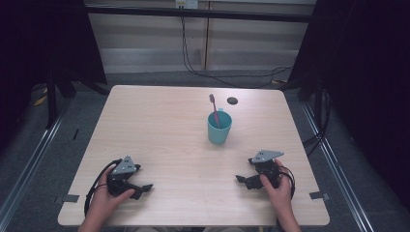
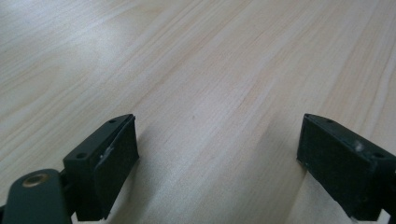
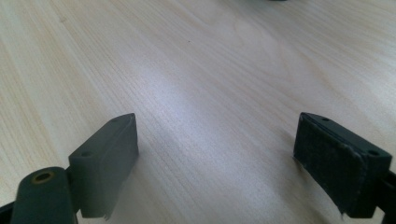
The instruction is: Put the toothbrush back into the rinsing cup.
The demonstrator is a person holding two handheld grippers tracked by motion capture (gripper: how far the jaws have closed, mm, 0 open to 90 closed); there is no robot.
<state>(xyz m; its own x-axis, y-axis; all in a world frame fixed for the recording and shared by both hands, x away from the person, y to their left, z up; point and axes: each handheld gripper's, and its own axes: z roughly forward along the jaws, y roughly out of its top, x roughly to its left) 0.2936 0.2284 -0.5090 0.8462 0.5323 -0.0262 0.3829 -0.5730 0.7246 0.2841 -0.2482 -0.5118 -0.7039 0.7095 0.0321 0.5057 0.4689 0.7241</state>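
A teal cup (image 1: 219,127) stands upright right of the table's middle, with a pink-handled toothbrush (image 1: 213,107) leaning inside it. My left gripper (image 1: 143,189) rests near the front left of the table in a hand, jaws pointing right. Its own view has my left gripper (image 2: 217,154) open over bare wood. At the front right, a hand holds my right gripper (image 1: 241,181), jaws pointing left. From its own camera my right gripper (image 3: 215,154) is open, nothing between the jaws.
The light wooden table (image 1: 159,135) has a small dark round hole (image 1: 232,100) near its far edge behind the cup. Black cables (image 1: 193,63) hang along the wall behind. Dark frames and floor rails flank both sides.
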